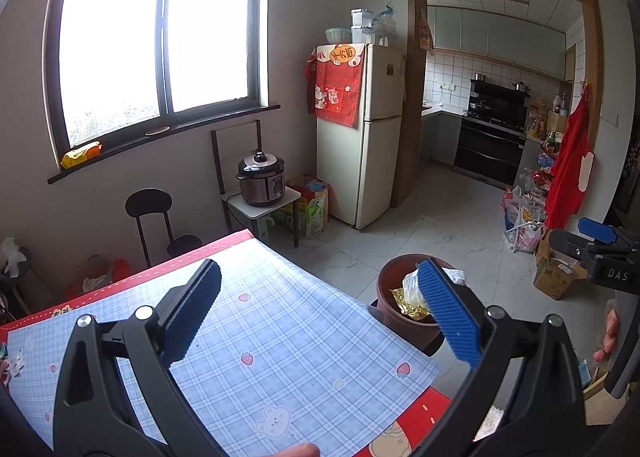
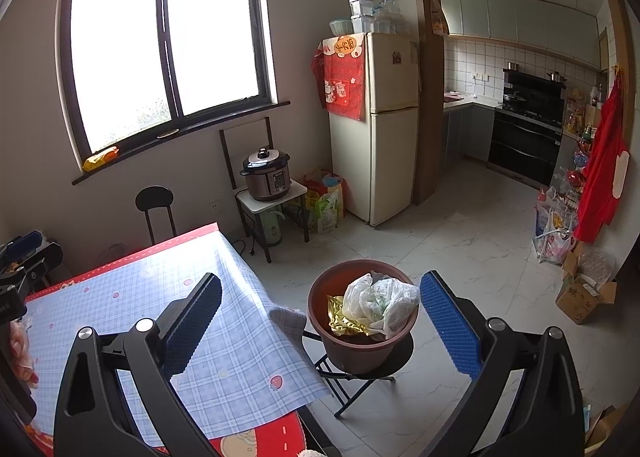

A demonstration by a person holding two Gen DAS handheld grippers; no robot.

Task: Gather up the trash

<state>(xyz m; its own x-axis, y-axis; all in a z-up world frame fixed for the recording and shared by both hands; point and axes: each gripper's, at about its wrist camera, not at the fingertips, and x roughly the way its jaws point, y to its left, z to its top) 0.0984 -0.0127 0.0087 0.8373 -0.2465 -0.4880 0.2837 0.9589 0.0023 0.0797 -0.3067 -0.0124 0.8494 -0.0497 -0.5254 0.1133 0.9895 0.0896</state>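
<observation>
Trash: a crumpled white plastic bag (image 2: 380, 303) and a gold foil wrapper (image 2: 343, 323) lie inside the brown pot; the bag heaps up to the rim, the wrapper tucked beside it on the table side.
Pot: the brown pot (image 2: 352, 355) serves as the bin and stands on a black folding stool (image 2: 360, 377) on the floor, just beside the table's corner.
Table: the blue checked cloth (image 1: 280, 341) is bare across the stretch both cameras show; small pale scraps (image 1: 16, 365) lie at its far left edge in the left wrist view, too small to say whether they are trash.
Left gripper: the left gripper (image 1: 320, 313) hangs over the cloth with its jaws spread wide and nothing between them.
Right gripper: the right gripper (image 2: 320, 321) hangs over the table's corner, facing the pot, jaws likewise wide apart and holding nothing.
Done: by my reading, the bulk of the collecting, since at least two pieces sit in the pot and neither claw carries anything.
Left: perhaps the scraps at the cloth's left edge, if they count; the table beyond that edge is out of view, so I cannot tell whether more remains.
</observation>
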